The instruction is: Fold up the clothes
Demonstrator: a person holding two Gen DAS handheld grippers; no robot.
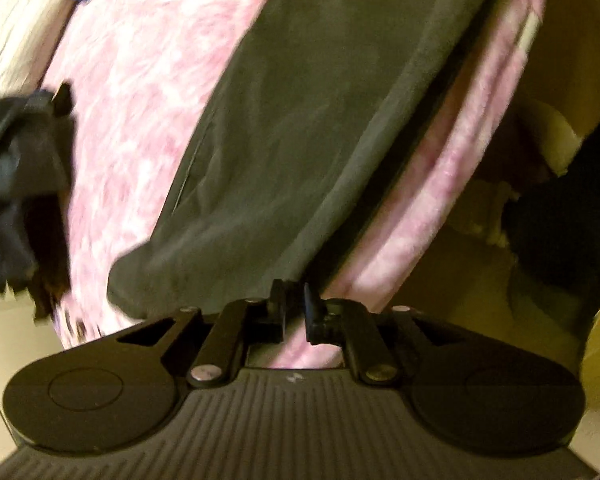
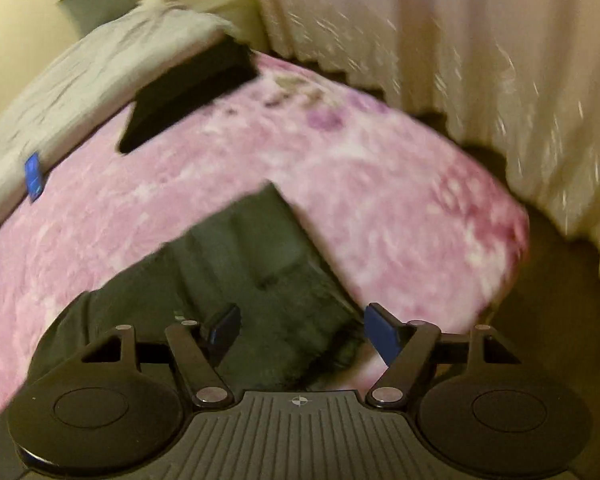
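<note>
Evidently a fold was under way: the dark grey cotton garment [image 1: 284, 152] lay spread flat on the fuzzy pink patterned blanket [image 1: 140, 100] covering the bed, its near hem at the bed's edge. The left gripper [image 1: 296, 304] had its jaws nearly together at that hem, though whether cloth was pinched between them could not be told. The right gripper [image 2: 300, 332] hung released, jaws wide, above the garment's near corner. Next, probably, the right needed to clench the hem before lifting.
</note>
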